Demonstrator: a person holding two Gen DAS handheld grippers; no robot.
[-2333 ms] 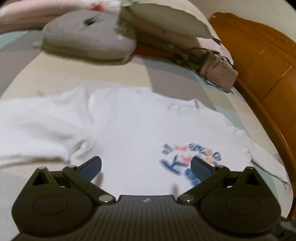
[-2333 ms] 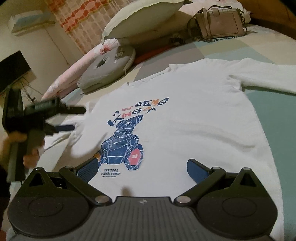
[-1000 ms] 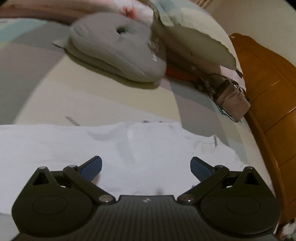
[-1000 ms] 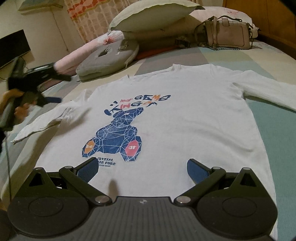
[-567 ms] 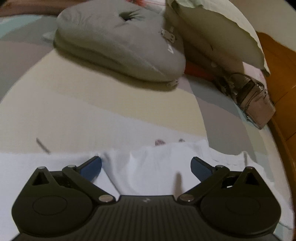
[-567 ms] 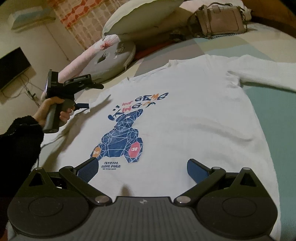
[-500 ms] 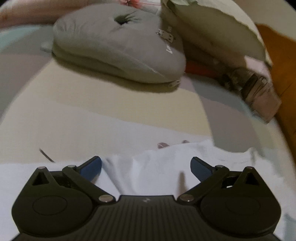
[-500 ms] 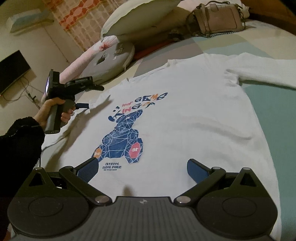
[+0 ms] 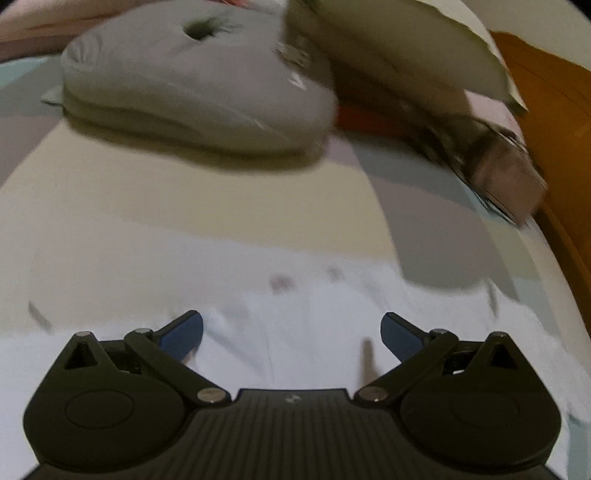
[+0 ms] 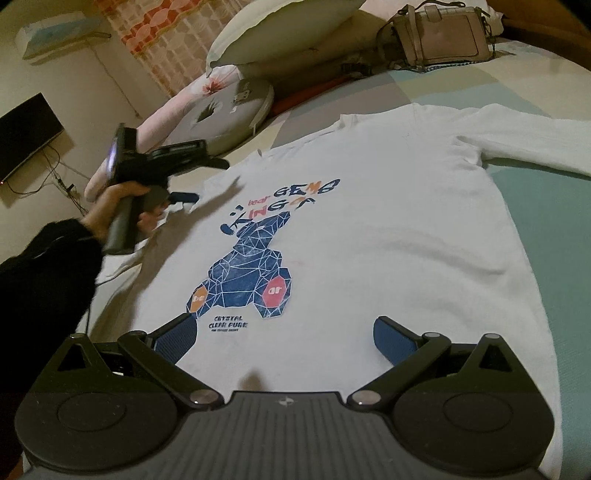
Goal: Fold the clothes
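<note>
Bedding in pale blocks of cream, grey and teal fills both views, with one white shirt (image 10: 388, 229) spread flat across the middle of the right wrist frame, its bear print facing up. Your left wrist view is smeared with motion blur, so the shirt's shoulder (image 9: 295, 332) at lower centre shows no seam or collar detail, and the handbag (image 9: 506, 177) at the right edge is only a streak. One sleeve (image 10: 535, 140) runs out of the right wrist frame at upper right; the other is hidden behind your dark sleeve (image 10: 40, 280) at the left.

You can count two pillows (one grey and round (image 10: 225, 114), one pale and plump (image 10: 280, 29)), one handbag and one dark screen (image 10: 26, 136) at upper left.

Your left gripper (image 10: 207, 177) has its fingers spread apart, empty, at the shirt's shoulder edge. Your right gripper (image 10: 282, 334) is likewise spread wide and empty above the hem.

Compared with half a second ago, the left gripper sits closer to the shoulder.
</note>
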